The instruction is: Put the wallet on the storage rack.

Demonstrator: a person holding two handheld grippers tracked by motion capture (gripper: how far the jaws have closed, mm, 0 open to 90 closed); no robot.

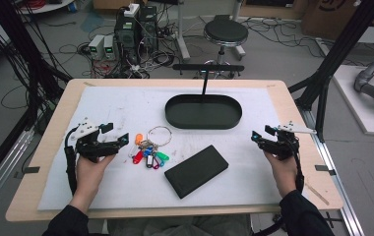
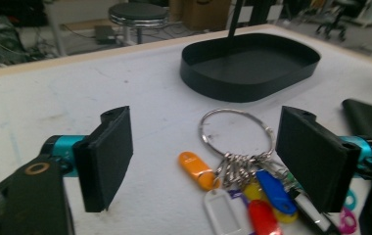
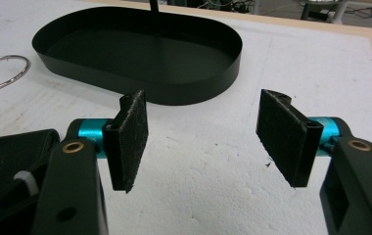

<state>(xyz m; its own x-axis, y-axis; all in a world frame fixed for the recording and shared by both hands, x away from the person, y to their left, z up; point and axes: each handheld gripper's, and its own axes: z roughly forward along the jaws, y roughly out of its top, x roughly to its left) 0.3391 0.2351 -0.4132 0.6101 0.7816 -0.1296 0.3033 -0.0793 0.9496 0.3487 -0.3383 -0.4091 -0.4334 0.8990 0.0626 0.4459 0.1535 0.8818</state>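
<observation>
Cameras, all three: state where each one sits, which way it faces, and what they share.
High view: above the person's side, looking forward and down at the table; both hands and both grippers show.
Left gripper view: rides the left gripper, facing the key ring between open jaws.
Right gripper view: rides the right gripper, facing bare table before the black tray, jaws open.
Shared: tray, key ring and black case.

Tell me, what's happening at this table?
A person holds a claw in each hand over a white mat. The left claw is open and points at a bunch of keys with coloured tags. The right claw is open too, holding nothing. A black oval tray and a flat black case lie untouched.
</observation>
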